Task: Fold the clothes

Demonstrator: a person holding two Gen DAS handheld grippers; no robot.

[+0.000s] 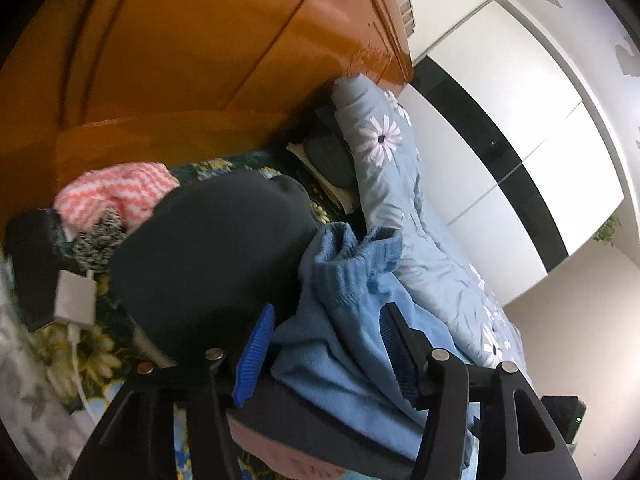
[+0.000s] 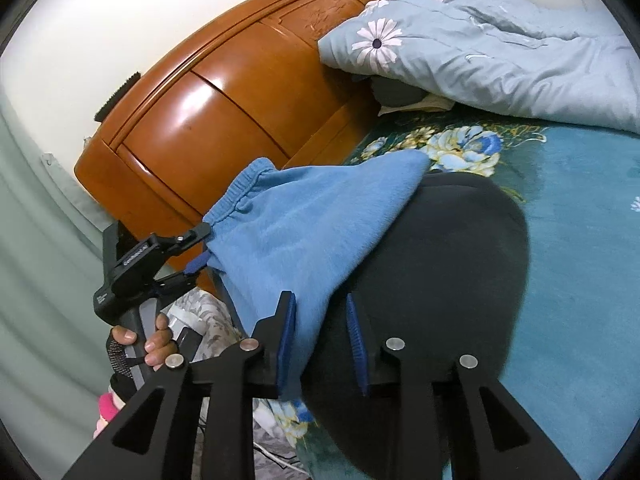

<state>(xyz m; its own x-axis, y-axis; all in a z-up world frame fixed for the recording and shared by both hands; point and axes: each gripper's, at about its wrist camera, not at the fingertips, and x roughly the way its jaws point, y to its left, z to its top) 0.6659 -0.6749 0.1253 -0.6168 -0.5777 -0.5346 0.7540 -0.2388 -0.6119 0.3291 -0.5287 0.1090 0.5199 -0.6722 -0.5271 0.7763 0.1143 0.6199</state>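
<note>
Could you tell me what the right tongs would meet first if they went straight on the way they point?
Probably the dark garment between the right tongs; the blue sweater drapes the left finger.

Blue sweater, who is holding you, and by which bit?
The left tongs pinch the blue sweater just below its ribbed edge. The right tongs have cloth between their open fingers, but a firm grip cannot be told.
</note>
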